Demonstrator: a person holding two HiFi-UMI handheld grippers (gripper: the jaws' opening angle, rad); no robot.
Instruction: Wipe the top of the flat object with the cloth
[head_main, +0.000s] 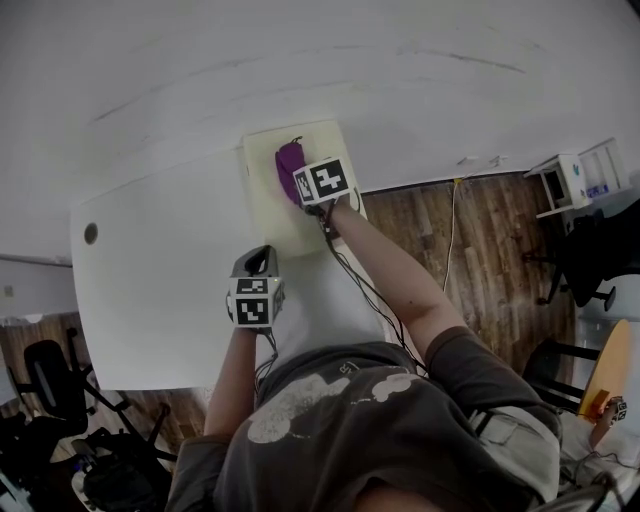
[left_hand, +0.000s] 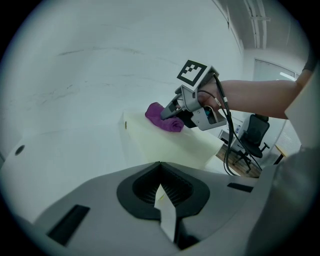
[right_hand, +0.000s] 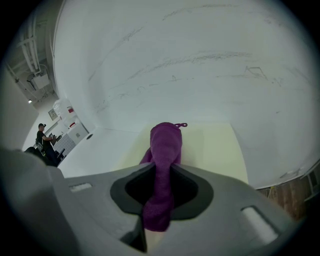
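Note:
A pale yellow flat board (head_main: 285, 222) lies on the white table (head_main: 150, 290), at its far edge against the wall. On the board's far half rests a purple cloth (head_main: 289, 163). My right gripper (head_main: 299, 182) is shut on the cloth and holds it down on the board. In the right gripper view the cloth (right_hand: 165, 145) runs from between the jaws out onto the board (right_hand: 215, 150). My left gripper (head_main: 259, 263) hovers over the table just short of the board's near end, with its jaws together and nothing in them. The left gripper view shows the right gripper (left_hand: 172, 111) on the cloth (left_hand: 164, 118).
A round cable hole (head_main: 91, 233) sits near the table's left end. The white wall rises right behind the board. Office chairs (head_main: 50, 370) stand on the wooden floor at the left, and a white shelf unit (head_main: 580, 180) at the right.

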